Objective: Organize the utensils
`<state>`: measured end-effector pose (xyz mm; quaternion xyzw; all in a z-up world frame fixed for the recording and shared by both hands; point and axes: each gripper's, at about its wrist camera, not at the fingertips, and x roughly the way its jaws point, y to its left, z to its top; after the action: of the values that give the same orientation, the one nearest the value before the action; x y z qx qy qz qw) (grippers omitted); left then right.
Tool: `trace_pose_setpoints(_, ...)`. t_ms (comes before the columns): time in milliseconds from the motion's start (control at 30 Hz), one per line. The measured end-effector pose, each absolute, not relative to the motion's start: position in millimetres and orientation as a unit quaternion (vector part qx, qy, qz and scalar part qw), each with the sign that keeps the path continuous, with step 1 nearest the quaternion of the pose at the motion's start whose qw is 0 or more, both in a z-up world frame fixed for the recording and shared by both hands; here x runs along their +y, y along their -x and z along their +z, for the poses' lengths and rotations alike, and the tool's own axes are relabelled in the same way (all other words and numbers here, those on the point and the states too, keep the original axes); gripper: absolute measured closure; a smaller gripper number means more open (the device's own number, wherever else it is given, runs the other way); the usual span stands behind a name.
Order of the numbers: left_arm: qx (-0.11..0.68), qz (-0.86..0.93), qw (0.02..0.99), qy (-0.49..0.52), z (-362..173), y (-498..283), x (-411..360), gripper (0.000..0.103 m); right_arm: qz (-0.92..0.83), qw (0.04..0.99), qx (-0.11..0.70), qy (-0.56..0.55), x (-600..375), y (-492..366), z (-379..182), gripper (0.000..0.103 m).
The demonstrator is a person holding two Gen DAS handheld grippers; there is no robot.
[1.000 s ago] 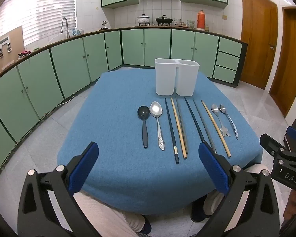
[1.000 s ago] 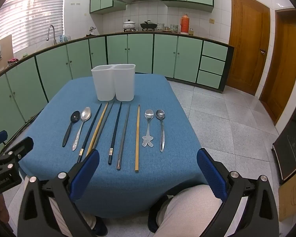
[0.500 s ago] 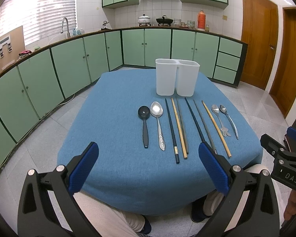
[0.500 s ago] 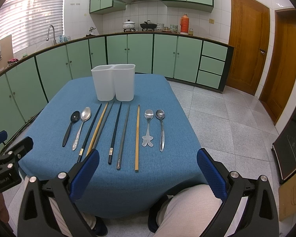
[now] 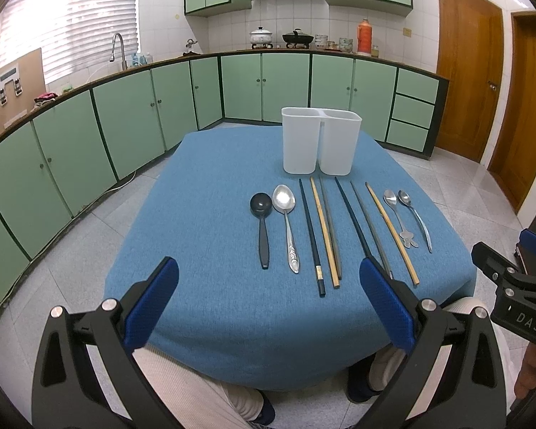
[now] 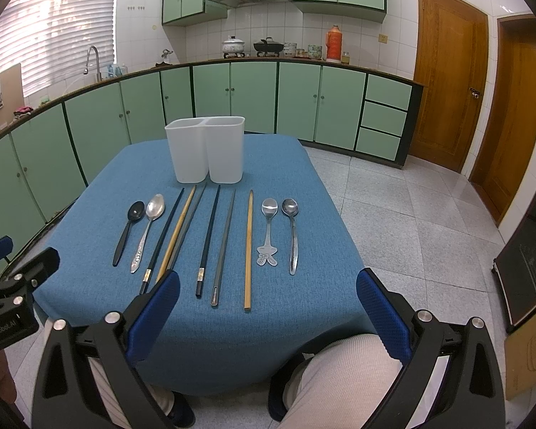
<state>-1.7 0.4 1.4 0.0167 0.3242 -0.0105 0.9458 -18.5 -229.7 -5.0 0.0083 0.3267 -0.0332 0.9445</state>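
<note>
A row of utensils lies on the blue table (image 5: 203, 214): a black spoon (image 5: 262, 228), a large silver spoon (image 5: 287, 225), several chopsticks (image 5: 325, 228), and two small silver spoons (image 5: 407, 214). A white two-compartment holder (image 5: 319, 141) stands upright behind them, and it also shows in the right wrist view (image 6: 205, 150). My left gripper (image 5: 268, 282) is open and empty above the table's near edge. My right gripper (image 6: 268, 293) is open and empty near the chopstick ends (image 6: 214, 286). Both hang short of the utensils.
Green kitchen cabinets (image 5: 125, 114) curve round the left and far sides, with a sink and pots on the counter. Wooden doors (image 6: 446, 82) stand at the right. The person's legs (image 6: 339, 375) are under the table's near edge. Tiled floor lies to the right.
</note>
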Motion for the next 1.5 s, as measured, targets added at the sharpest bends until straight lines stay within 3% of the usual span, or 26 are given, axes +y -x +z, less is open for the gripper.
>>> trace_pose_setpoints(1500, 0.337, -0.009, 0.942, -0.006, -4.7, -22.0, 9.0, 0.005, -0.035, 0.941, 0.337, -0.009, -229.2, -0.2, -7.3, 0.006)
